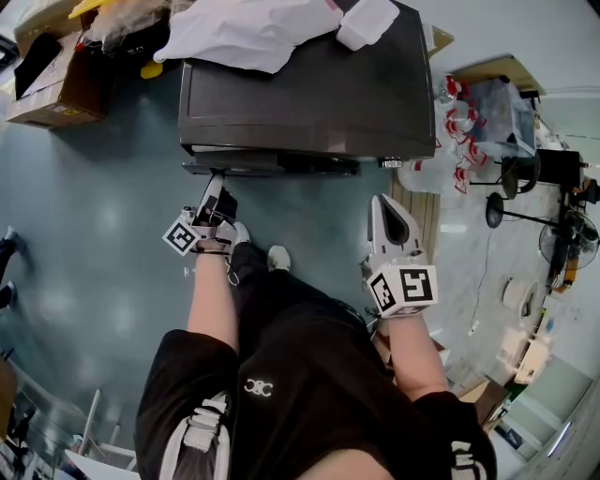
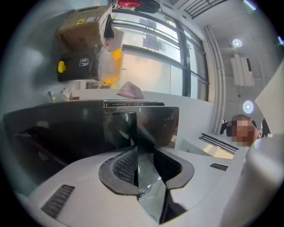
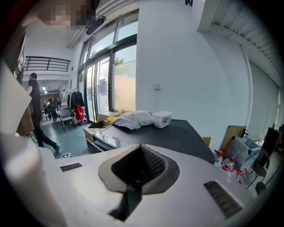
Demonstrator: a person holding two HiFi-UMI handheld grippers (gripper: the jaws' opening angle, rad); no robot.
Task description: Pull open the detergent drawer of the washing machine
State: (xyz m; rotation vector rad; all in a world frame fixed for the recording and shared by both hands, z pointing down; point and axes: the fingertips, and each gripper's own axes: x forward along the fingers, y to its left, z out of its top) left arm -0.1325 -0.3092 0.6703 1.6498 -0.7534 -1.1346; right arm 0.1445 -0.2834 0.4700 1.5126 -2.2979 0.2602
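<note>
Looking down over a grey-blue floor (image 1: 103, 234) at a dark washing machine (image 1: 309, 94) standing at the far side, carrying a crumpled white cloth (image 1: 248, 33) and a small white box (image 1: 367, 21) on its top. Reaching the left claw (image 1: 217, 187) up to the left end of the machine's near face. Clamping its jaws on the thin glossy front panel of the detergent drawer (image 2: 155, 122), pads pressing it from both sides. Not showing, from above, how far out the drawer is standing. Holding the right claw (image 1: 389, 214) apart from the machine, nearer and to the right, over the floor, jaws closed together on nothing. Sharing the floor with cardboard boxes (image 1: 56, 89) at the far left and a standing fan (image 1: 562, 239) at the right.
</note>
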